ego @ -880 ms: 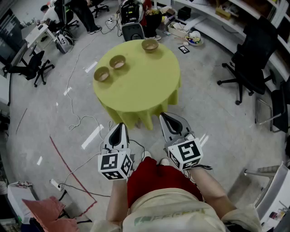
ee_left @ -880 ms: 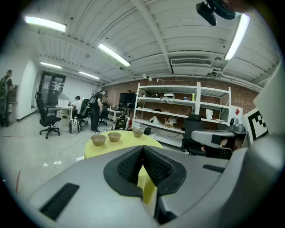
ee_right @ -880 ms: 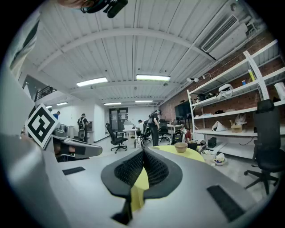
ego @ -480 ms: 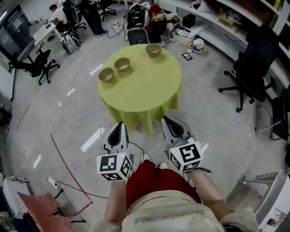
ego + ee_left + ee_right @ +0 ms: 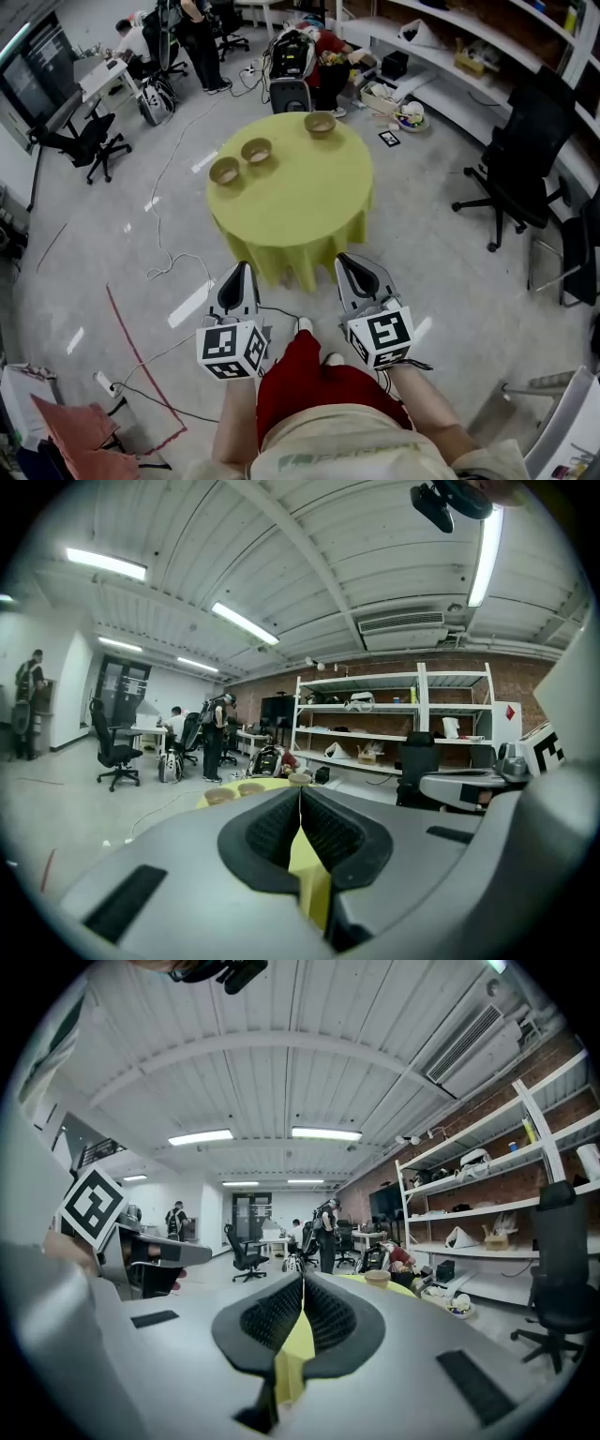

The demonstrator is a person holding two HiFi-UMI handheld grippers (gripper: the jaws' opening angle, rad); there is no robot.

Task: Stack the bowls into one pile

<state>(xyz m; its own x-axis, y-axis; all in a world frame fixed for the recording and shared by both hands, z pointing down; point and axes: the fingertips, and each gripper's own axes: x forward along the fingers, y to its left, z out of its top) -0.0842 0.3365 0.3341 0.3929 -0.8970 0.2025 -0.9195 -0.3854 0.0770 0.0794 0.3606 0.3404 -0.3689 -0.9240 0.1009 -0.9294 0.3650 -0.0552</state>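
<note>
Three brown bowls stand apart on a round table with a yellow-green cloth (image 5: 300, 202): one at its left edge (image 5: 225, 171), one beside it (image 5: 256, 150), one at the far edge (image 5: 320, 123). In the left gripper view two of the bowls (image 5: 225, 794) and the third (image 5: 299, 779) peek over the jaws. The far bowl (image 5: 377, 1277) shows in the right gripper view. My left gripper (image 5: 236, 276) and right gripper (image 5: 350, 265) are both shut and empty, held low in front of the person, short of the table's near edge.
Black office chairs stand at the right (image 5: 516, 159) and left (image 5: 89, 145). Cables (image 5: 159, 253) trail over the grey floor left of the table. Shelves (image 5: 469, 56) and clutter lie behind it. A red cloth (image 5: 80, 445) lies at the lower left.
The view has shifted: the table and bowls sit slightly farther and more centred. Both grippers stay shut, close together in front of the person.
</note>
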